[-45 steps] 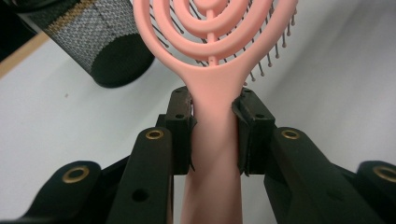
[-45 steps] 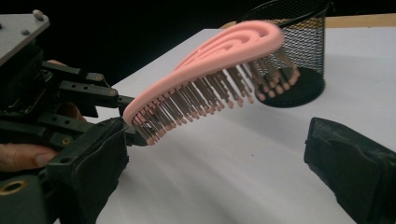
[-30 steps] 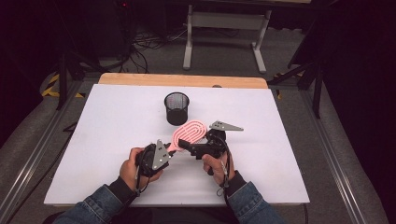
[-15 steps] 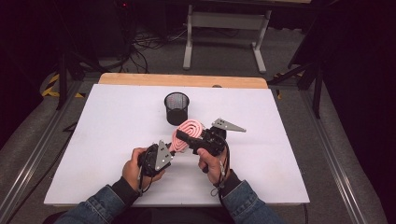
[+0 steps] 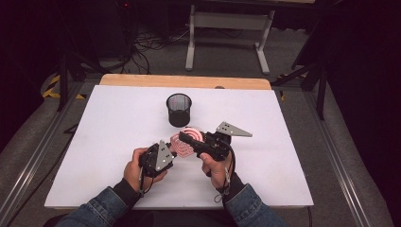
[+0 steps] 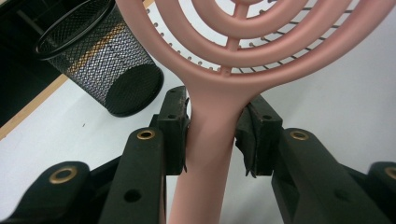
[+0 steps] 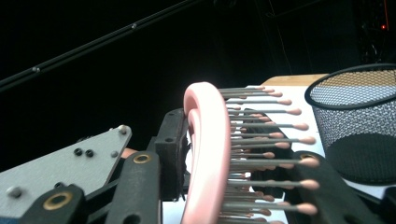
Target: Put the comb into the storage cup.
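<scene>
Nearest the person, the left gripper has its jaws clamped on the handle of the pink hairbrush, just below the ringed head. The right gripper grips the head's rim, jaws closed across rim and bristles. The brush is held above the white tabletop. Just beyond stands the black mesh cup.

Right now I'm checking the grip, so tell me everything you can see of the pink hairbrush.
The pink hairbrush looks like matte plastic: an open head of concentric rings, thin grey bristles with pink tips, and a plain handle. It is held above the white table, near the black mesh cup. The left gripper clamps its neck; the right gripper closes across the head, one finger on the back, the other among the bristles.
</scene>
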The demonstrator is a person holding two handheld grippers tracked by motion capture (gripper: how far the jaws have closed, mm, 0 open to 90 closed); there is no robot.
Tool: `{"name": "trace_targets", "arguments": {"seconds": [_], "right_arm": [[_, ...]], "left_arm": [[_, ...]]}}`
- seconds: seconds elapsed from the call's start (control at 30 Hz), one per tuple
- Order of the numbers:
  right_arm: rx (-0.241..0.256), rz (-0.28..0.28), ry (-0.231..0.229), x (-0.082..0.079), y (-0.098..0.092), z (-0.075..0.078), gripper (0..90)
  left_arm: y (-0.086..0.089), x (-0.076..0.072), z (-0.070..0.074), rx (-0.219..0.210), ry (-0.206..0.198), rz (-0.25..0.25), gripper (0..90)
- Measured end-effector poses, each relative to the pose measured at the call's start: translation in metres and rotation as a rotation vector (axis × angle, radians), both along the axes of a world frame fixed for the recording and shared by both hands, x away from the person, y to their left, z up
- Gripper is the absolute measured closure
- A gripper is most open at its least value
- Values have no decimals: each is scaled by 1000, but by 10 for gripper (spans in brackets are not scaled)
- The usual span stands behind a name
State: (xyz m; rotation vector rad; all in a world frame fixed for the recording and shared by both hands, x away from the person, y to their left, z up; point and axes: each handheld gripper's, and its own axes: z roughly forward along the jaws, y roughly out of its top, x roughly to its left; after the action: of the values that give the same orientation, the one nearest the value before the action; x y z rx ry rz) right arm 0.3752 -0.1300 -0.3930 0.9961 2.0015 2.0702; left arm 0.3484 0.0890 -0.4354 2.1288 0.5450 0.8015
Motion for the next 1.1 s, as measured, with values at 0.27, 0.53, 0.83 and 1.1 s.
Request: {"name": "trace_targets", "arguments": {"seconds": [0.27, 0.53, 0.83, 1.1], "right_arm": [[-30, 40, -17, -3, 5, 3, 591], [-60, 29, -55, -7, 5, 5, 610], [-70, 33, -116, -11, 0, 12, 638], [-64, -23, -156, -12, -16, 22, 643]], "left_arm": [[-1, -1, 0, 13, -14, -6, 674], [0, 0, 1, -2, -19, -14, 676], [6, 1, 5, -44, -25, -33, 586], [21, 0, 11, -113, -31, -114, 371]]}}
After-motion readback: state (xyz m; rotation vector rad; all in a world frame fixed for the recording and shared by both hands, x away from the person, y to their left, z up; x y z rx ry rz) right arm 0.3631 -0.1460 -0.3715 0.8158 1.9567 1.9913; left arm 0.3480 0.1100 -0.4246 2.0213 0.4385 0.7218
